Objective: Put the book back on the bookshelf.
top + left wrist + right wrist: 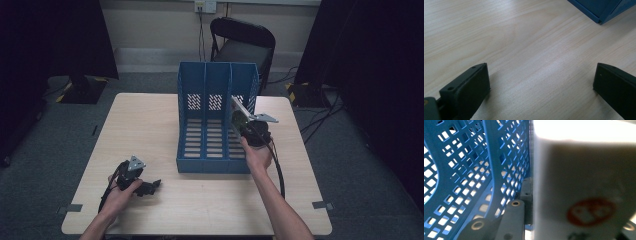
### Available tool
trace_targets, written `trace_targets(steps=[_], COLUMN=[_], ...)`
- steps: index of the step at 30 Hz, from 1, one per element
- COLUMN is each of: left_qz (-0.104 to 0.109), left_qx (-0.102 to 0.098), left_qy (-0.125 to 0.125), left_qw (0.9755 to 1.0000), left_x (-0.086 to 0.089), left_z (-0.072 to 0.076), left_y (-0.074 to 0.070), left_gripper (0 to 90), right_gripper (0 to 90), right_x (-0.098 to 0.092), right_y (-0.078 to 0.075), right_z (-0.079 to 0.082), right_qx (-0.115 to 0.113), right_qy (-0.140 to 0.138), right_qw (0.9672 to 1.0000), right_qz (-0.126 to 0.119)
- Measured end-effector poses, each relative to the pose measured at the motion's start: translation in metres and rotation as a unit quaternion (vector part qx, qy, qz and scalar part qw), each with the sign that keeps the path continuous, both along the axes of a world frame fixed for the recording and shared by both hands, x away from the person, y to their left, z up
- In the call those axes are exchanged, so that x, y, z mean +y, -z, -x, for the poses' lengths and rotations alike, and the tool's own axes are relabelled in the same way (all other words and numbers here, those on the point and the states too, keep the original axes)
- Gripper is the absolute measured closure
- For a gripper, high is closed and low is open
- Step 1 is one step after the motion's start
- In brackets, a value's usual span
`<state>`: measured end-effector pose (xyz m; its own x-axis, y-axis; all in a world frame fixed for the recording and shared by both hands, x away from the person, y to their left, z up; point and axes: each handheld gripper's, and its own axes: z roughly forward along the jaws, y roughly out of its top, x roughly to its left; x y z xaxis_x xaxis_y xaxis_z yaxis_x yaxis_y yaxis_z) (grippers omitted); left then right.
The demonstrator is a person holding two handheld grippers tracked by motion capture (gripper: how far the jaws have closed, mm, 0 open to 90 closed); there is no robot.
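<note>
The right gripper [239,114] has its jaws clamped on a flat white book [584,182], held on edge at the right-hand slot of the blue rack [216,120]. In the right gripper view the book stands just beside the rack's perforated divider [506,165], a red mark near its lower part.

It looks thin, stiff and light, probably with a smooth cover that could slide in the jaws; a grip near the spine, low on the book, seems safest, since a hold by one corner might let it swing or bend.

The slot is narrow, bounded by the divider on one side and the rack's outer wall on the other, so the book should go in parallel to them. The rack's front lip is low; above and in front of the rack there is free room.

The left gripper [145,187] rests on the table [150,120], well in front and left of the rack, its jaws wide apart and holding nothing.
</note>
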<state>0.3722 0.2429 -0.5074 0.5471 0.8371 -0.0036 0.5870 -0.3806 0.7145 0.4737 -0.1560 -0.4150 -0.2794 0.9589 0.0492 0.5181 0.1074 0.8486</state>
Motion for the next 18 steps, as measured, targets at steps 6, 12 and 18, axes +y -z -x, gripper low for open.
trace_targets(steps=[6,12,18], left_qz=[0.0,0.0,0.001], left_qx=[0.0,0.0,0.0], left_qy=[0.002,0.002,0.001], left_qw=[1.0,1.0,1.0], left_x=[-0.0001,-0.0001,-0.0003], left_z=[0.0001,0.0001,0.0003], left_y=[0.0,0.0,0.0], left_gripper=[0.1,0.1,0.1], right_gripper=[76.2,76.1,75.8], right_x=[0.0002,0.0045,0.0036], right_y=[0.0031,0.006,0.0052], right_z=[-0.0024,-0.0008,0.0032], right_qx=[0.014,0.018,0.021], right_qy=[0.0,0.001,-0.004], right_qw=[0.9999,0.9997,0.9996], right_qz=[0.004,0.019,0.016])
